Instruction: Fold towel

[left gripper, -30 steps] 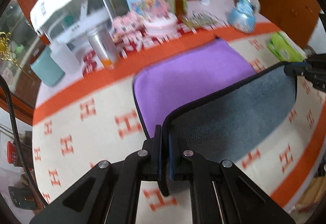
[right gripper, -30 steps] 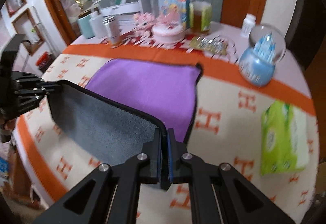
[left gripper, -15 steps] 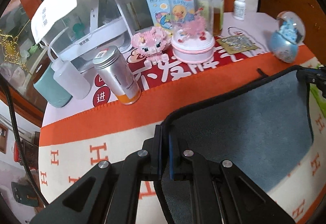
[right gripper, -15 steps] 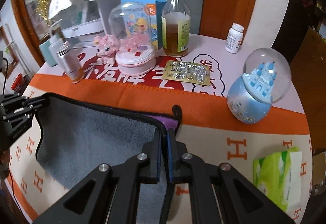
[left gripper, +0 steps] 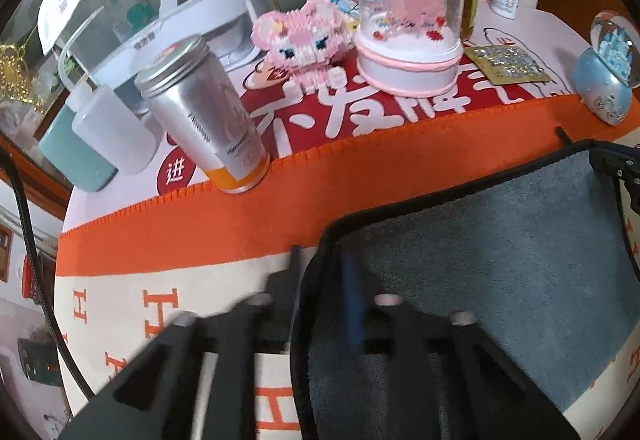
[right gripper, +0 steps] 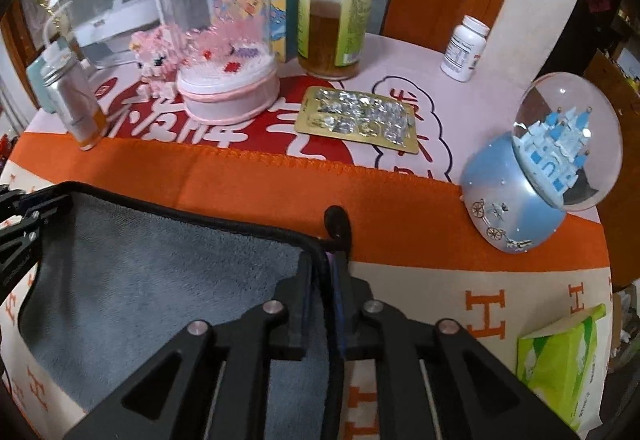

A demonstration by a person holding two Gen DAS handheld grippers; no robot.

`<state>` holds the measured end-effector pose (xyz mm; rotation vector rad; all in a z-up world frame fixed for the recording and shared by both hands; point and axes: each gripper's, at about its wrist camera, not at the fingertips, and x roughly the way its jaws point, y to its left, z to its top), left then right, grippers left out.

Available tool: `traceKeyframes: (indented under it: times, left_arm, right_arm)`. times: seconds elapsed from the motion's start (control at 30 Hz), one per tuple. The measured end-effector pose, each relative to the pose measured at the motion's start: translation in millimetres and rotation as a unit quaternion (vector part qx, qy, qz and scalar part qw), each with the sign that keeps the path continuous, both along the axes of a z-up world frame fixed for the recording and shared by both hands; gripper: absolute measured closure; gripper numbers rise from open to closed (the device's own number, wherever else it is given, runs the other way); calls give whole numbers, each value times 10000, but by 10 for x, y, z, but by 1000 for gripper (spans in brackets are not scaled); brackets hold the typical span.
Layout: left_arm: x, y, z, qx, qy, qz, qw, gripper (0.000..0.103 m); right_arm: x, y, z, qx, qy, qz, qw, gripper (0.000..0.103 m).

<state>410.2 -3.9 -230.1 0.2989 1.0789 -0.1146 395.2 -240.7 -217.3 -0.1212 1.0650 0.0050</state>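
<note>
Since a second ago the lifted near edge of the towel (right gripper: 160,280) has been carried across to the far side, so the purple face that showed then is now covered and only grey pile faces up, with a sliver of purple at the right corner. The left hand-held gripper (left gripper: 320,280) has begun to part: its jaws stand somewhat apart, blurred, with the black-bound corner loose between them rather than pinched. The right hand-held gripper (right gripper: 324,272) is narrow, its jaws nearly together around the other corner, beside the black hanging loop (right gripper: 338,226); whether it grips firmly I cannot tell. The towel lies on the blanket-covered counter (right gripper: 400,199), its folded edge near the orange band, short of the silver can (left gripper: 208,119) and snow globe (right gripper: 540,167). By my judgement the first fold is laid; what remains is letting go, smoothing, and probably a second fold across.
</note>
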Motion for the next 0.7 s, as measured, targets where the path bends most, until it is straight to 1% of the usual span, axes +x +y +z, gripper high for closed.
traceKeyframes:
  times: [0.03, 0.07, 0.1, 0.13, 0.17, 0.3, 0.33, 0.37, 0.43, 0.53, 0.7]
  left_arm:
    - [1, 18, 3, -21, -4, 45, 10000, 45]
    - [-3, 43, 16, -41, -31, 106, 9999, 32]
    - [-11, 69, 34, -78, -65, 153, 9998, 29]
    - [-18, 92, 53, -120, -67, 196, 9997, 27]
    - [-17, 111, 67, -156, -65, 227, 9996, 27]
    - [-76, 195, 118, -249, -28, 360, 9990, 23]
    - [-95, 210, 128, -274, -16, 382, 9989, 19]
    - [-121, 228, 140, -296, 8, 417, 9987, 10]
    - [-174, 261, 175, -344, 3, 493, 9982, 3]
    - [-307, 295, 269, -441, -46, 530, 9976, 1]
    - [-629, 264, 510, -538, -189, 558, 9968, 1]
  right_arm:
    - [0, -18, 17, 16, -57, -68, 10000, 79]
    - [-5, -45, 48, 76, -137, -146, 9998, 71]
    - [-13, -64, 79, 149, -212, -197, 9995, 67]
    - [-31, -82, 113, 211, -287, -236, 9991, 62]
    - [-52, -94, 142, 231, -347, -268, 9988, 59]
    - [-130, -111, 203, 269, -386, -329, 9984, 59]
    - [-157, -118, 214, 311, -374, -356, 9982, 59]
    - [-176, -120, 220, 347, -367, -373, 9980, 59]
    - [-256, -130, 246, 432, -350, -408, 9976, 59]
    - [-368, -127, 275, 479, -326, -417, 9974, 59]
    - [-655, -89, 364, 591, -306, -376, 9971, 59]
